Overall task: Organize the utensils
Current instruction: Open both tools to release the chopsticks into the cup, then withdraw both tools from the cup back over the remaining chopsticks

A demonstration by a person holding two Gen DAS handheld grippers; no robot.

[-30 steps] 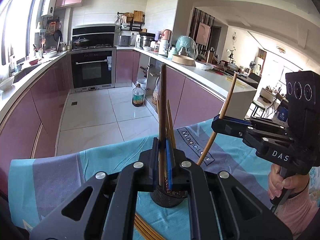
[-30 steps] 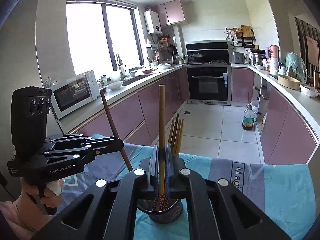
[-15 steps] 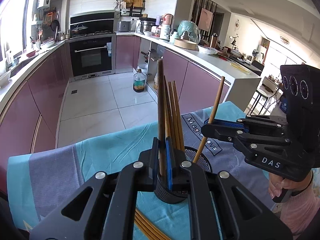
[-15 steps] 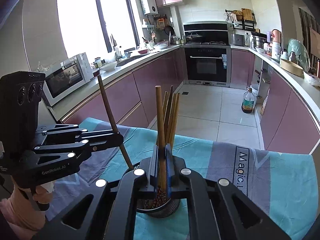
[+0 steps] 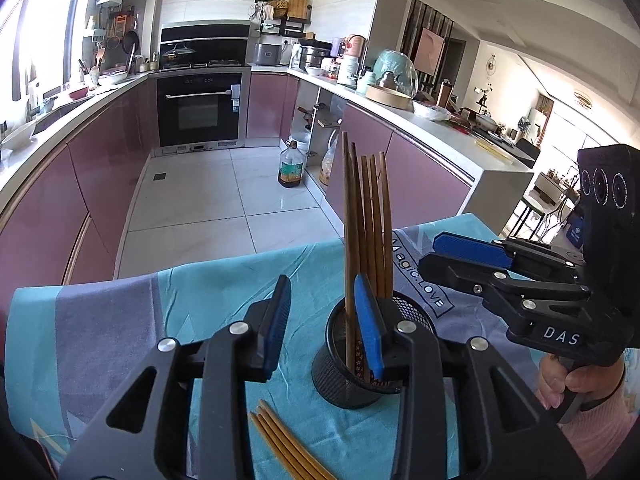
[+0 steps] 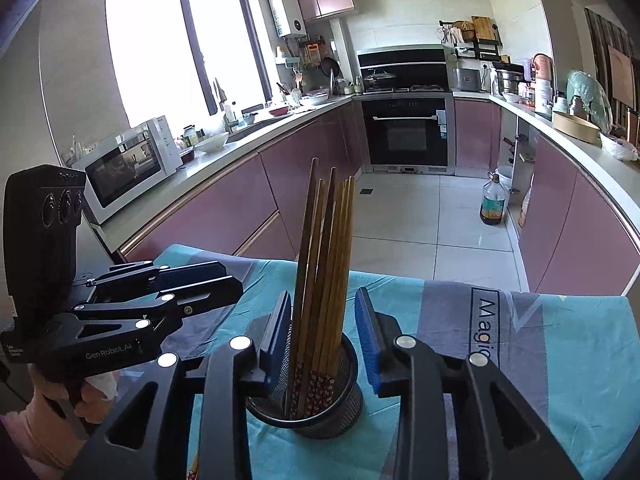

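Both my grippers are spread wide and empty: left gripper point(image 5: 322, 322), right gripper point(image 6: 322, 334). About 6 chopsticks point(image 6: 326, 264) stand in the mesh cup point(image 6: 316, 408) on the cloth point(image 5: 120, 320). Left to do: 4 loose chopsticks point(image 5: 286, 446) lying beside the cup.

The bench is covered by a teal and grey cloth point(image 5: 132, 320) printed with lettering. A black mesh holder point(image 5: 352, 384) full of upright chopsticks stands on the cloth. Just beside its base, at the near edge, a few loose chopsticks point(image 5: 288, 448) lie flat together.
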